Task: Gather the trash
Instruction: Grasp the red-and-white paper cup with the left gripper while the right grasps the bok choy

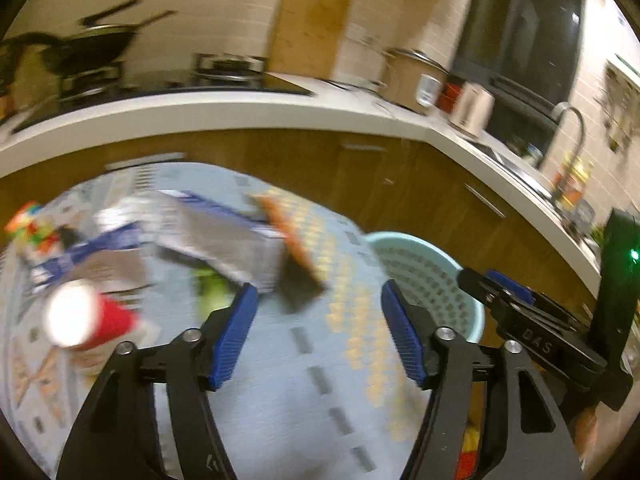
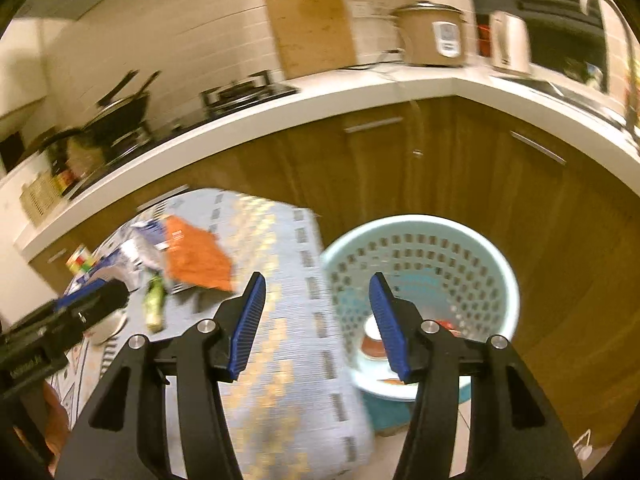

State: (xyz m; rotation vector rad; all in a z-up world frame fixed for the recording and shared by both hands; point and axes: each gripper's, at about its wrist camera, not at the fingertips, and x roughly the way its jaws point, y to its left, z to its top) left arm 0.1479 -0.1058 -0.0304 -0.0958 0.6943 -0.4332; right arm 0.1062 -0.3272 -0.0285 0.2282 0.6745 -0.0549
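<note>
A light-blue perforated basket (image 2: 472,240) stands on the floor beside a cloth-covered table; a red-and-white cup lies at its bottom. My right gripper (image 2: 318,300) hangs open and empty above the table's edge, next to the basket. Trash lies on the cloth: an orange packet (image 2: 196,256), a green bottle (image 2: 155,300), blue-and-silver wrappers (image 1: 224,236), a red paper cup (image 1: 86,320) and a colourful small box (image 1: 30,226). My left gripper (image 1: 318,308) is open with nothing between its blue pads, above the cloth short of the wrappers. The basket (image 1: 432,272) shows to its right.
A patterned grey-blue tablecloth (image 2: 288,360) covers the table. Behind run wooden cabinets (image 2: 400,160) under a white counter with a wok, stove, cutting board, rice cooker, kettle and sink tap. The other gripper's body juts in at each view's edge.
</note>
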